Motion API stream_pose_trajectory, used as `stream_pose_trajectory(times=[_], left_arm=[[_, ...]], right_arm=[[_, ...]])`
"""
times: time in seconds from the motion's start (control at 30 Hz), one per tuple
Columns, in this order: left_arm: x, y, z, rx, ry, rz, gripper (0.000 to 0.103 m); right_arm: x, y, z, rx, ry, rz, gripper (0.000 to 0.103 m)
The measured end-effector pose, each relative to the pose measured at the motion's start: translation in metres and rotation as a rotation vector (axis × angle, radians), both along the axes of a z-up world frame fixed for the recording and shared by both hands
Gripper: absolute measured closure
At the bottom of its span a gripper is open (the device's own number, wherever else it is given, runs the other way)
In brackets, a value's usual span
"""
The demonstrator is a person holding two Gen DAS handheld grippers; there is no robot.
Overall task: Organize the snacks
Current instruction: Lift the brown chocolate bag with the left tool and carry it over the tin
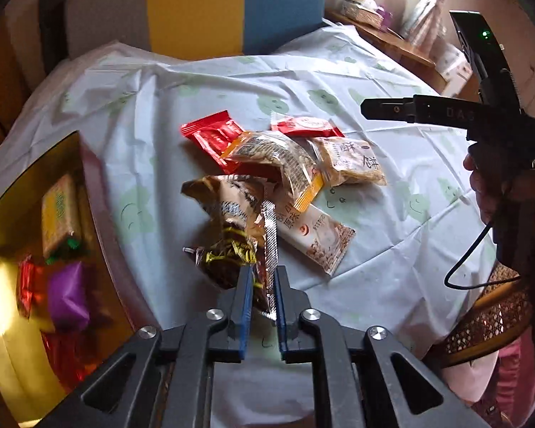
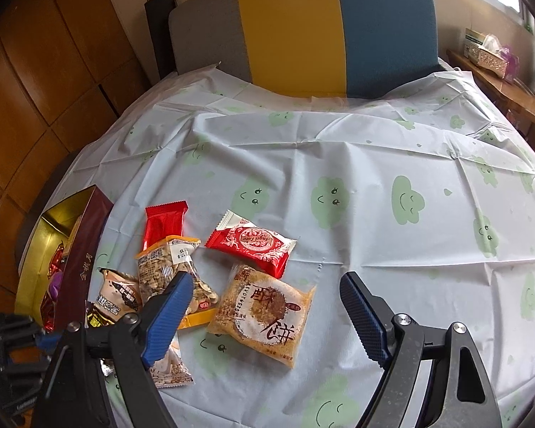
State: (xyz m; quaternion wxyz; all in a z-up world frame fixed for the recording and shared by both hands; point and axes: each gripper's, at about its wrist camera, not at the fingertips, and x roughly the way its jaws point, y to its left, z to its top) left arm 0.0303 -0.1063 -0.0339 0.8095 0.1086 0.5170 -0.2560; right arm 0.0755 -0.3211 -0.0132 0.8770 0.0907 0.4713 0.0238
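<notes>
— Crinkly foil, that is what we have: the left hand-held gripper [image 1: 260,285] is closed tight on the sealed edge of a dark snack packet [image 1: 228,260] with gold print, and the packet hangs from the pads just above the bench [image 1: 374,82].

— So we are mid-carry?

— We judge so. The packet is off the pile, and the gift box [image 1: 92,178], gold inside and maroon outside, sits at our left on the edge of the bench with several wrapped sweets already in it. The next move calls for swinging the packet over the box wall and opening only once it is above the gold floor, since a limp wrapper can snag on the rim.

— And the other one?

— Our right hand-held gripper [image 2: 264,306] stands wide open and holds nothing, hovering over the flat pastry packet [image 2: 264,317], clear film over a crumbly round cake.

— What is left on the cloth?

— A glossy red bar wrapper [image 2: 162,224], a red-and-white pillow pack [image 2: 251,246], a clear bag of nuts [image 2: 167,264] with an orange edge, and a pale long packet [image 1: 314,239]. All are thin, slippery film lying on a creased plastic tablecloth [image 2: 339,142], so they want pinching by a seam, not the puffed middle.
</notes>
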Motion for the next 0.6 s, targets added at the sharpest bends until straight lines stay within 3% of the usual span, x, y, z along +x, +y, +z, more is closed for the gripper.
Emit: stream_pose_trajectory(times=[0.23,0.3,0.47,0.6], left_arm=[[0.002,0.001,0.005,0.056,-0.078,0.028,0.055],[0.007,0.000,0.005,0.063,-0.083,0.018,0.041],[0.021,-0.009,-0.006,0.086,-0.053,-0.032,0.033],[0.030,-0.017,-0.018,0.118,-0.030,-0.048,0.033]], right_arm=[[-0.002,0.001,0.002,0.011,-0.004,-0.006,0.018],[-0.002,0.002,0.002,0.016,-0.003,-0.002,0.018],[-0.001,0.003,0.001,0.026,0.011,-0.001,0.018],[-0.001,0.001,0.001,0.034,0.012,-0.003,0.018]])
